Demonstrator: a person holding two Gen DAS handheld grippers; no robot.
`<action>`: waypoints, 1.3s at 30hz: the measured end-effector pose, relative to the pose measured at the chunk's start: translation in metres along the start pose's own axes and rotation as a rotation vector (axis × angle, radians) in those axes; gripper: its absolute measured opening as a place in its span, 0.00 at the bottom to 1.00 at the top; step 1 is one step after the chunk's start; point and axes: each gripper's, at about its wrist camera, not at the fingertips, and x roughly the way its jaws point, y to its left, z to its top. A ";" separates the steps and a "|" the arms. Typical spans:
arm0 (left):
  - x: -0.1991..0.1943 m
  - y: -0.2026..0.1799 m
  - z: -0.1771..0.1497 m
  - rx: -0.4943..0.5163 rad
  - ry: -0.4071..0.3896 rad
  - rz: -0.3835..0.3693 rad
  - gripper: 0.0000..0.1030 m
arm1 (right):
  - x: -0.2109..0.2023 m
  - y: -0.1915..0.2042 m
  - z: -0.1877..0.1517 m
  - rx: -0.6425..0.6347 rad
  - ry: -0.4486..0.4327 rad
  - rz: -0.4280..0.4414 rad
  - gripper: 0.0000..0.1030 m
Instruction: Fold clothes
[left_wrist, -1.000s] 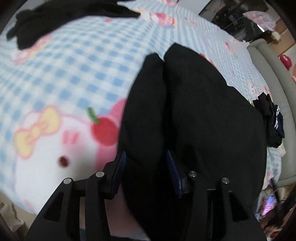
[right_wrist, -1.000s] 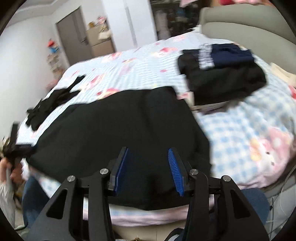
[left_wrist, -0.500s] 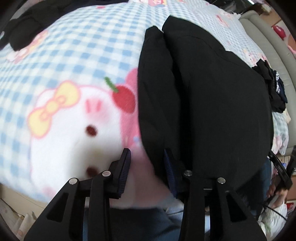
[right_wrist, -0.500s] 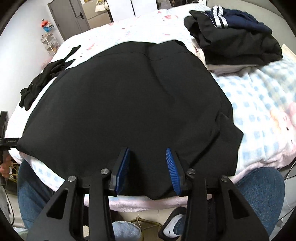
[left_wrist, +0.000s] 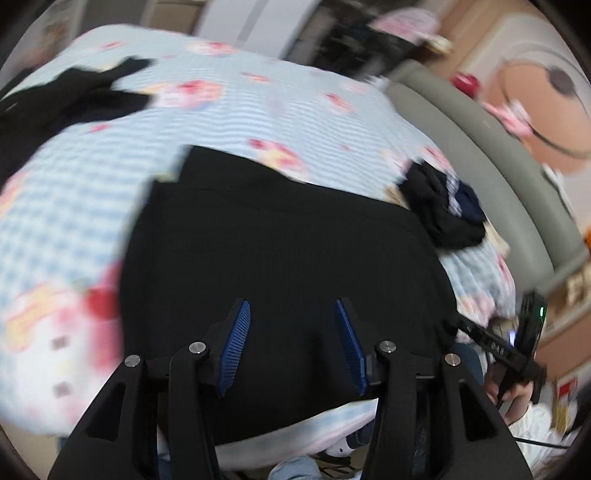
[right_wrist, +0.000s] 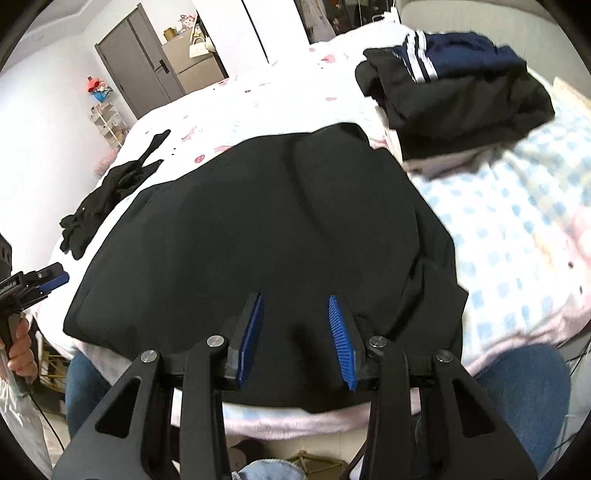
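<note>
Your left gripper (left_wrist: 291, 345) has let go: half a second ago its blue pads sat narrow at the garment's left fold, now they stand wide apart with nothing between them, and the view has swung blurry toward the headboard. Your right gripper (right_wrist: 295, 339) is also spread open and empty, much as before. The black garment (right_wrist: 258, 236) lies flat on the checked bedspread (right_wrist: 517, 221) at the near edge, beyond and beneath both sets of fingertips, untouched by either. It is smooth, matte, roughly rounded-rectangular, with a curved seam near the top. A stack of folded clothes (right_wrist: 454, 88), navy with white stripes on top, rests further right; a crumpled black piece (right_wrist: 110, 195) lies well left
</note>
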 end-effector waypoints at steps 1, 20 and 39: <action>0.007 -0.008 -0.002 0.013 0.004 -0.003 0.48 | 0.002 0.000 0.000 0.003 0.004 -0.002 0.37; 0.001 -0.122 0.011 0.228 -0.148 -0.143 0.46 | -0.022 -0.089 -0.023 0.231 -0.020 -0.002 0.52; 0.063 -0.128 -0.001 0.172 -0.039 -0.097 0.47 | -0.008 -0.094 -0.022 0.205 0.036 0.038 0.42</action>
